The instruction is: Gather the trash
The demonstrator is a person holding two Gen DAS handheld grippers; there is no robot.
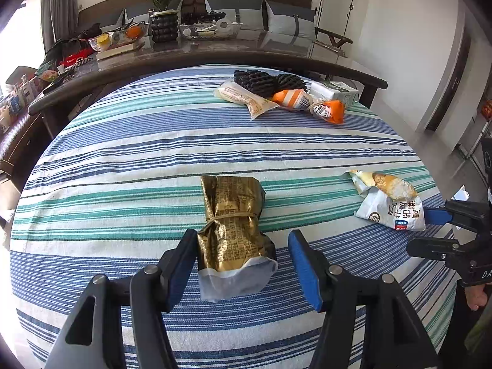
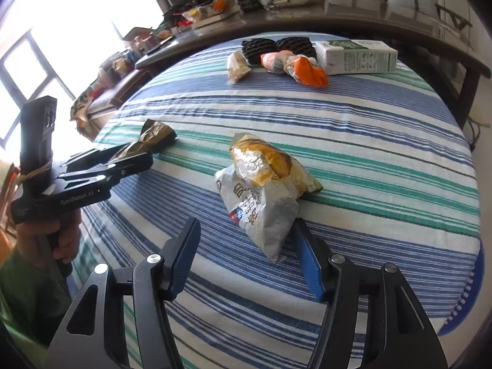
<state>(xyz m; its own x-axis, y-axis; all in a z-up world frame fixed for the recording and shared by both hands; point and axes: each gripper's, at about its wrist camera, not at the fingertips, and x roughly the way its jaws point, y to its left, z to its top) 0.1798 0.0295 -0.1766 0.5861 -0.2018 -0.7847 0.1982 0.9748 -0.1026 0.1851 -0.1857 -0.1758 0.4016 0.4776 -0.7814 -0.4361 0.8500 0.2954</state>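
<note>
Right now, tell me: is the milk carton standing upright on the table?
No, the milk carton lies on its side beyond the orange wrappers.

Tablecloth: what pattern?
Blue, teal and white stripes on the tablecloth; clearest in the left wrist view.

Gold wrapper (image 1: 231, 224), rubber-banded, and crumpled white snack bag (image 2: 261, 190) are lying apart; more wrappers (image 1: 295, 100) are piling at the far edge.

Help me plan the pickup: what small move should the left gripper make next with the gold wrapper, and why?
Probably close the left gripper. The gold wrapper already lies on the striped cloth between its open fingers, one finger at its edge, the other apart from it, so nothing is gripped yet.
</note>
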